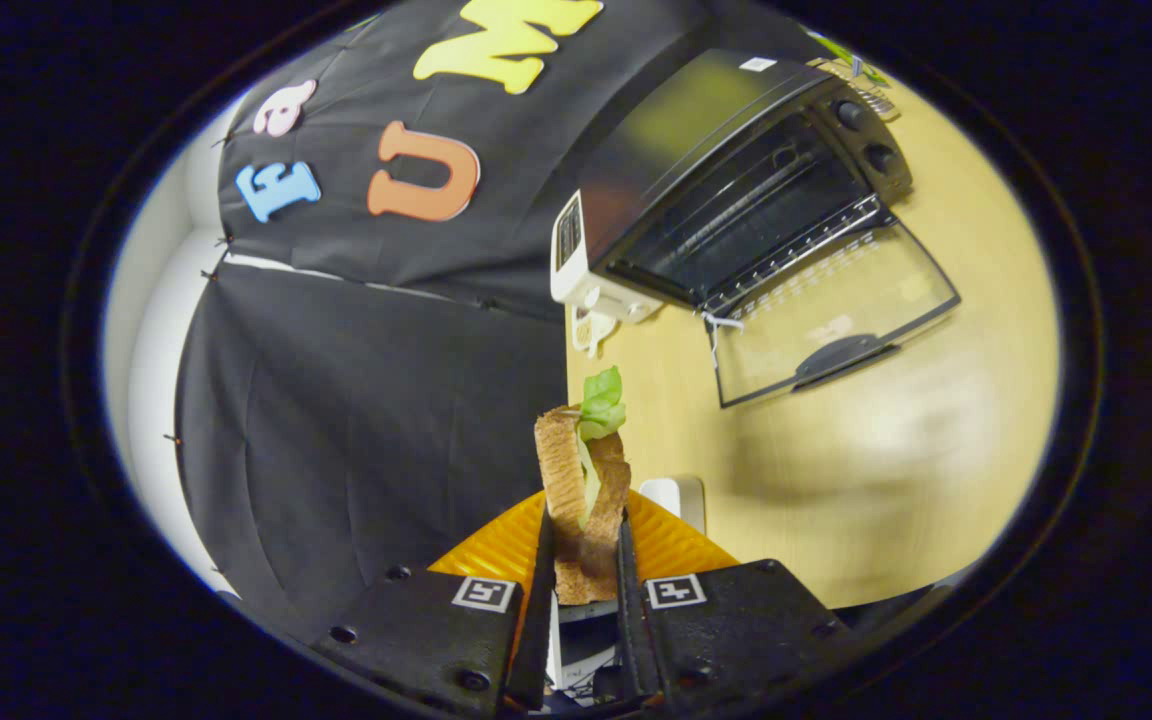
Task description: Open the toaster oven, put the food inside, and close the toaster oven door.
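My gripper is shut on a sandwich, two brown bread slices with green lettuce sticking out at its far end. Both fingers press on the bread, and the sandwich stands on edge between them, lifted above an orange ridged plate. Well beyond the fingers, on the wooden table, stands the black toaster oven. Its glass door is folded down flat toward me, and the wire rack inside shows. The whole view is tilted.
A white toaster stands close against the oven's side near the table edge. A small white object lies just beyond the orange plate. Bare wood lies between the plate and the oven door.
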Demonstrator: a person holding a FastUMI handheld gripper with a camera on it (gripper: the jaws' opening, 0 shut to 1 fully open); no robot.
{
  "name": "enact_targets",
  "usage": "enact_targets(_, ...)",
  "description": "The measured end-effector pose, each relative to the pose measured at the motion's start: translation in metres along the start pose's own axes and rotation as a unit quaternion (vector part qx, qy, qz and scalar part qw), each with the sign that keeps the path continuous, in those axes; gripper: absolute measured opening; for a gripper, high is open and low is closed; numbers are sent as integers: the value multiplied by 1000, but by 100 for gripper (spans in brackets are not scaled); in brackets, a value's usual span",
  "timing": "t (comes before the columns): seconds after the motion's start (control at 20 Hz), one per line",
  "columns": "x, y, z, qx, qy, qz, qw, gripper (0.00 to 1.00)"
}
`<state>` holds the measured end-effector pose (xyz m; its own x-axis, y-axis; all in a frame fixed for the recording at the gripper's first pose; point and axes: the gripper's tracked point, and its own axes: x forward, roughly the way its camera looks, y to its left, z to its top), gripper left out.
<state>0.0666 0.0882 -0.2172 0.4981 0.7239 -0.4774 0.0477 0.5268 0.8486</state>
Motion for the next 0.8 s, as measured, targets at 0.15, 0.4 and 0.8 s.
enact_targets(0.15,-8,-28,38,42,-66,-5,997,34)
enact_targets(0.4,7,-74,103,103,-160,15,982,34)
enact_targets(0.8,60,-126,201,155,-284,58,944,34)
